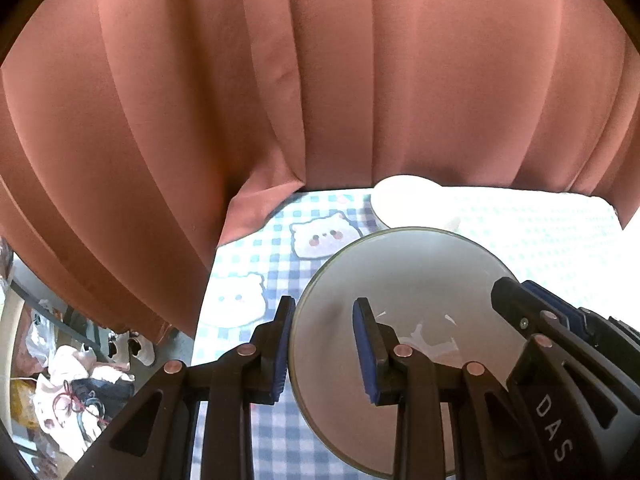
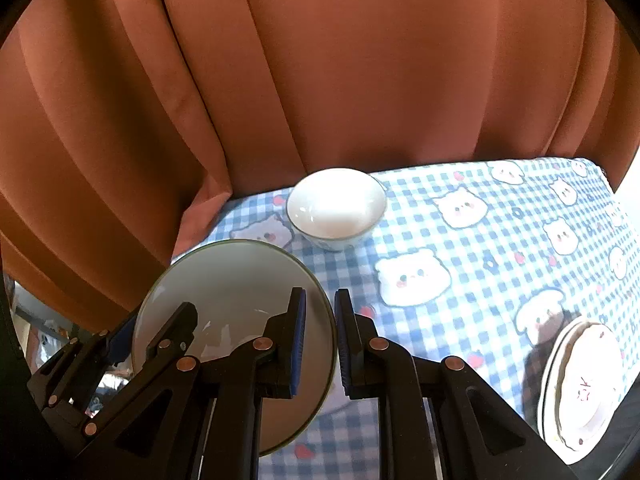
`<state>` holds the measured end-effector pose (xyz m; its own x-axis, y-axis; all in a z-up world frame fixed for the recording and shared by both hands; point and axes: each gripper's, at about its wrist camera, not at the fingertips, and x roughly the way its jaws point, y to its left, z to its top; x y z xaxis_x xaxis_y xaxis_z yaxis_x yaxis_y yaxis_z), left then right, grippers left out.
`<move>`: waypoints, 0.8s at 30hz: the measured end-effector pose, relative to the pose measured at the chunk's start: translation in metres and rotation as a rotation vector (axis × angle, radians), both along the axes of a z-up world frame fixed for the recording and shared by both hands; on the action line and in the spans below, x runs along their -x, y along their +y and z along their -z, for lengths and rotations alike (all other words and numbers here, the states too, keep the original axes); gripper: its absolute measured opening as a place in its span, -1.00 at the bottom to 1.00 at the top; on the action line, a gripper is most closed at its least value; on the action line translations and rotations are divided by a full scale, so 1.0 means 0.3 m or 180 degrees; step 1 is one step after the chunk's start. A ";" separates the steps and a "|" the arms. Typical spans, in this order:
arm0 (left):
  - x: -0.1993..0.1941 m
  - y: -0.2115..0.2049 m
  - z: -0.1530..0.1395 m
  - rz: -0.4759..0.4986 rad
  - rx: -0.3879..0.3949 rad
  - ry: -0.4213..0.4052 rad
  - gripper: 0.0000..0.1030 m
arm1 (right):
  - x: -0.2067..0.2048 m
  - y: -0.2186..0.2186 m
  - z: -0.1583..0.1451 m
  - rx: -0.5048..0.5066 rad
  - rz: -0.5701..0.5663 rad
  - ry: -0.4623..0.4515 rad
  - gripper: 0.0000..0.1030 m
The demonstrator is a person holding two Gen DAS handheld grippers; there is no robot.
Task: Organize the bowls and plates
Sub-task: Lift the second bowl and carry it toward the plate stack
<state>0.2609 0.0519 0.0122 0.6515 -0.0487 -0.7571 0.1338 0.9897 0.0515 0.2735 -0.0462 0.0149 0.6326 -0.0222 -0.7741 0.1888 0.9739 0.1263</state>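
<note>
A home: terracotta pleated fabric curtains (image 2: 320, 80) hang behind a counter under a blue-checked bear-print cloth (image 2: 460, 248), household clutter (image 1: 76, 376) beside.

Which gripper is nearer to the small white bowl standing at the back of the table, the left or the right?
Neither clearly. The left gripper and the right gripper clamp opposite rims of one held bowl, and both stop short of the small white bowl, which stands apart beyond it.

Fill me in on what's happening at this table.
A person with a gripper in each hand holds one grey bowl above the checked tablecloth. The left gripper clamps one side of its rim, the right gripper the opposite side. A white bowl sits near the curtain; stacked plates wait on the right.
</note>
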 end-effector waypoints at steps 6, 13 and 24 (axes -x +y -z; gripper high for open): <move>0.111 -0.073 0.018 -0.0050 0.0025 0.0061 -0.45 | 0.123 -0.070 -0.004 -0.0046 -0.0054 0.0004 -0.65; 0.240 -0.163 0.057 -0.0149 0.0091 0.0135 -0.45 | 0.281 -0.173 0.010 0.0042 -0.0152 0.0036 -0.65; 0.409 -0.298 0.112 -0.0163 0.0141 0.0205 -0.45 | 0.454 -0.332 0.047 0.0093 -0.0281 0.0108 -0.65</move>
